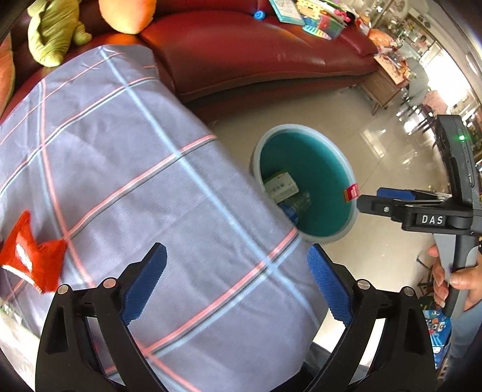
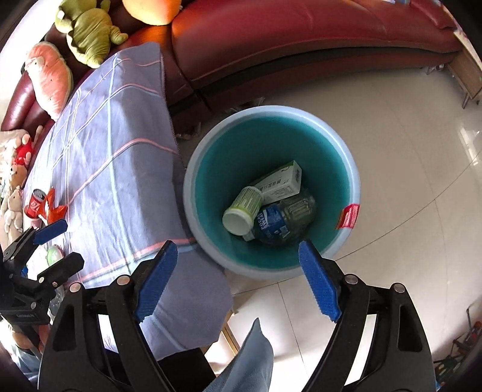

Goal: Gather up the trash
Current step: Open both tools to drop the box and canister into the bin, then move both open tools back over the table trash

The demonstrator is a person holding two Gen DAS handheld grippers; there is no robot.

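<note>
A pale blue bin [image 2: 192, 193] with a teal inside stands on the floor beside the table; it holds a white carton [image 2: 280, 181], a small white-capped bottle [image 2: 244, 208] and a crushed blue-label water bottle [image 2: 277, 223]. The bin also shows in the left wrist view [image 1: 346, 229]. My right gripper [image 2: 238, 277] is open and empty above the bin's near rim. My left gripper [image 1: 238, 277] is open and empty over the checked tablecloth [image 1: 120, 169]. A red wrapper [image 1: 30, 259] lies left of it. In the right wrist view the wrapper [image 2: 52, 208] lies beside a red can [image 2: 34, 205].
A red leather sofa [image 2: 301, 39] curves behind the table and bin. Plush toys [image 2: 90, 33] sit at the table's far end. Books and toys [image 1: 304, 15] lie on the sofa. A small green object [image 2: 54, 253] sits on the table's left part. Tiled floor [image 2: 406, 181] lies right of the bin.
</note>
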